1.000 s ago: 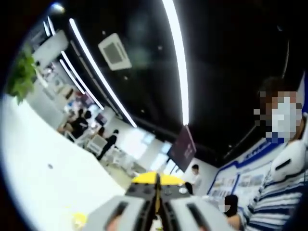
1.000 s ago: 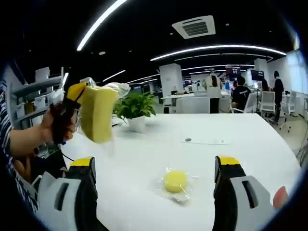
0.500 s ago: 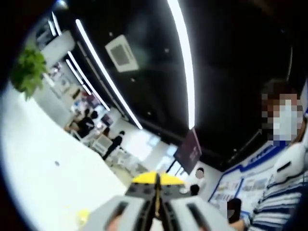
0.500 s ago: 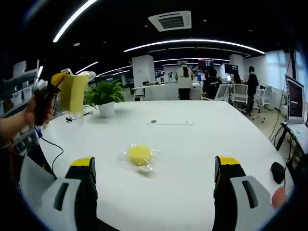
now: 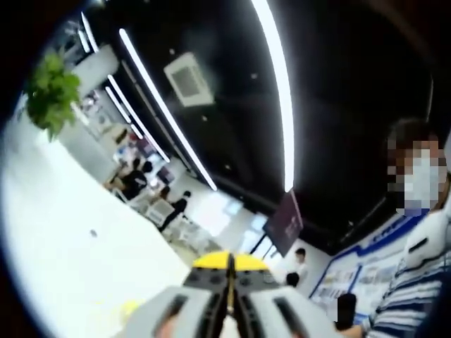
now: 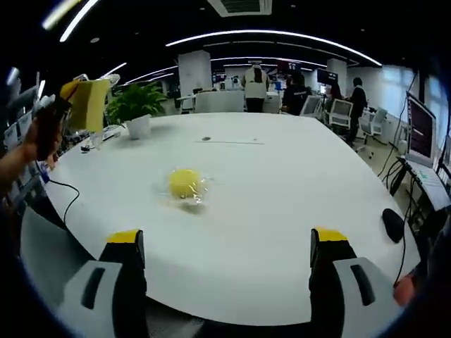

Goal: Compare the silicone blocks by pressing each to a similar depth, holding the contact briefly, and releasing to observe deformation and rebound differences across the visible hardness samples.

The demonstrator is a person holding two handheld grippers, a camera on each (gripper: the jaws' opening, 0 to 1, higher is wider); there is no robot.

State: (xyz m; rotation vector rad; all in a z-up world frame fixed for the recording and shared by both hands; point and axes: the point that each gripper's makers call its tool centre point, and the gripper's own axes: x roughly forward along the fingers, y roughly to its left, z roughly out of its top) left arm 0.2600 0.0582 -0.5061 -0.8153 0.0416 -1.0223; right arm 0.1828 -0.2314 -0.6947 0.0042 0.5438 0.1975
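Yellow block (image 6: pixel 187 183) on table (image 6: pixel 282 204), well ahead of wide-open, empty right gripper (image 6: pixel 229 243).

1. No lettering can be read anywhere from here.
2. The blue-and-white wall display board (image 5: pixel 352 278) in the left gripper view carries print, but it is too blurred to make out.
3. The dark hanging screen (image 5: pixel 284 224) shows no legible words.

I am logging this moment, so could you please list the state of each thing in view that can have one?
Left gripper: shut, raised off the table.
Right gripper: open, holding nothing.
Yellow block: lifted in the air at the left gripper.
Round yellow sample: lying on the table in clear wrap, untouched.
Potted plant: upright on the table.
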